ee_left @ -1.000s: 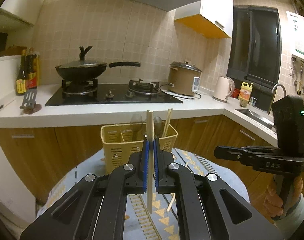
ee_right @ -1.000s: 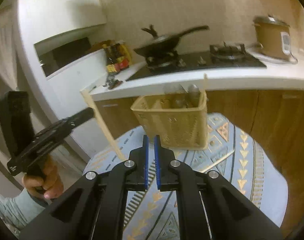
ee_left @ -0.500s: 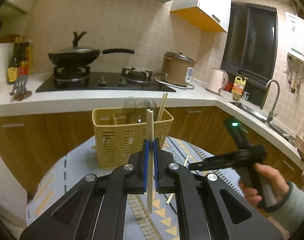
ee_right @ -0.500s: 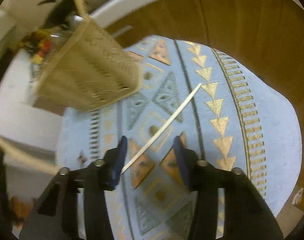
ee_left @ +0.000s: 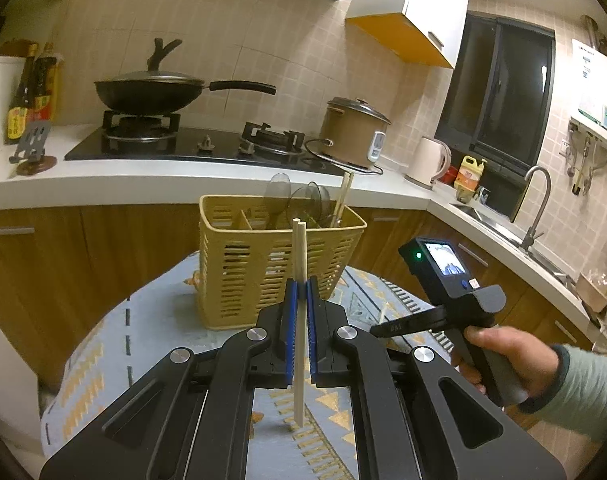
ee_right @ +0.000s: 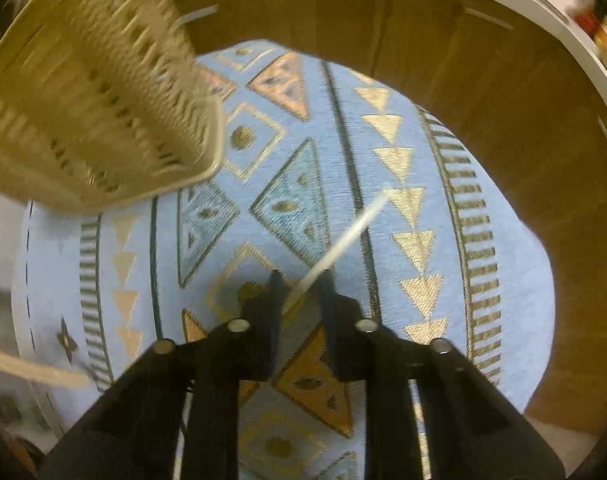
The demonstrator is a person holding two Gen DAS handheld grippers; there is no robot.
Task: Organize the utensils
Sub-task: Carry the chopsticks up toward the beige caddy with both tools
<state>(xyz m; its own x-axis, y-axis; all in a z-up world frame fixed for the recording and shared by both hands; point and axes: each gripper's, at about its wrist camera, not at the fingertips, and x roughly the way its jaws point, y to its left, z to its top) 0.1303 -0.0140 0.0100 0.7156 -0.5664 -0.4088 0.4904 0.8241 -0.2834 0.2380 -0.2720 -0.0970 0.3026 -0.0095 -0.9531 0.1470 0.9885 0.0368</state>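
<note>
My left gripper [ee_left: 301,284] is shut on a pair of pale wooden chopsticks [ee_left: 299,248], held upright in front of the yellow slotted utensil basket [ee_left: 239,264]. Spoons [ee_left: 279,192] and one chopstick [ee_left: 343,196] stand in the basket. My right gripper [ee_right: 301,280] points steeply down at the patterned blue tablecloth [ee_right: 443,320]. A single loose chopstick [ee_right: 355,232] lies on the cloth, its near end between the jaws. The jaws are closing, with a gap still showing on both sides of it. In the left wrist view a hand holds the right gripper [ee_left: 377,330] low on the right.
The basket [ee_right: 103,100] stands at the table's far left in the right wrist view. Behind the table run wooden cabinets [ee_left: 103,248] and a white counter [ee_left: 103,180] with a wok [ee_left: 147,92], a rice cooker [ee_left: 353,132], a kettle [ee_left: 427,160] and a sink tap [ee_left: 537,200].
The right gripper tipped from level to steeply downward and dropped to the cloth, opened, then narrowed around the loose chopstick. The left gripper sank slightly with its chopsticks.
</note>
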